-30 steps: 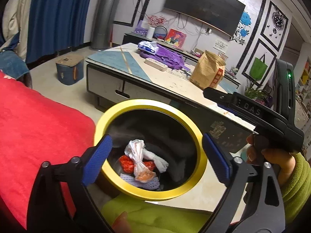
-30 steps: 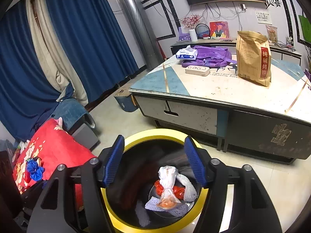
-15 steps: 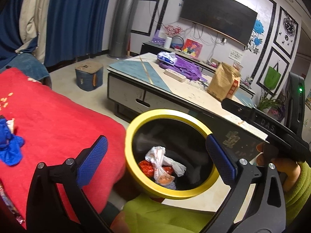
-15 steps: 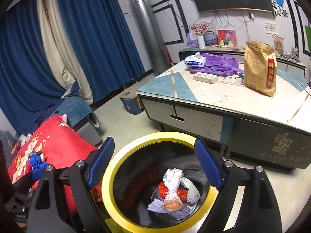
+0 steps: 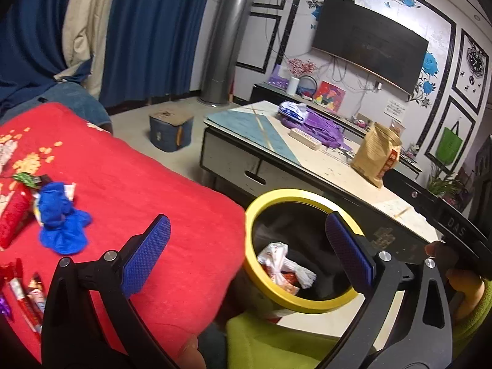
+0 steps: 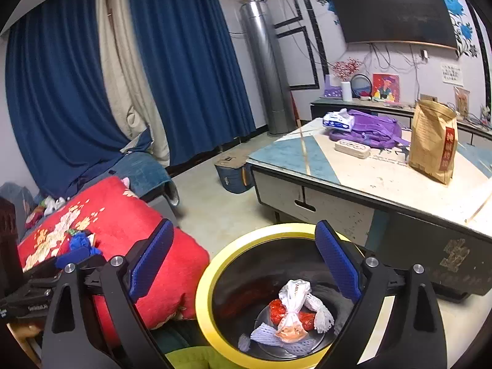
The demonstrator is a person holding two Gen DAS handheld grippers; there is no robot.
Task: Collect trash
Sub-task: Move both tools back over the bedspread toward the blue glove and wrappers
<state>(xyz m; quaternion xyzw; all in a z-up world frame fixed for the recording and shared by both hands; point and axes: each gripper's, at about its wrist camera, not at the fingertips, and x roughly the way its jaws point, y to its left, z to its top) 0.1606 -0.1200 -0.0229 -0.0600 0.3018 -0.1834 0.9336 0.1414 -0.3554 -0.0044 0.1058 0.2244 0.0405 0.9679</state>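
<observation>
Wrappers [image 5: 21, 289] and blue glove [image 5: 61, 224] remain on red blanket [image 5: 138, 184]; both tools [image 5: 246, 255] [image 6: 243, 261] spread empty near yellow-rimmed bin [image 6: 209, 279]; reach left next.

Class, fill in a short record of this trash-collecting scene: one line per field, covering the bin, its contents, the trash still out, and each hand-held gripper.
bin: yellow-rimmed bin on the floor beside the red blanket
in bin: white wrapper, red packet, white foam netting
trash still out: blue glove and snack wrappers on the blanket
left hand-held gripper: open, empty
right hand-held gripper: open, empty, above the bin
</observation>
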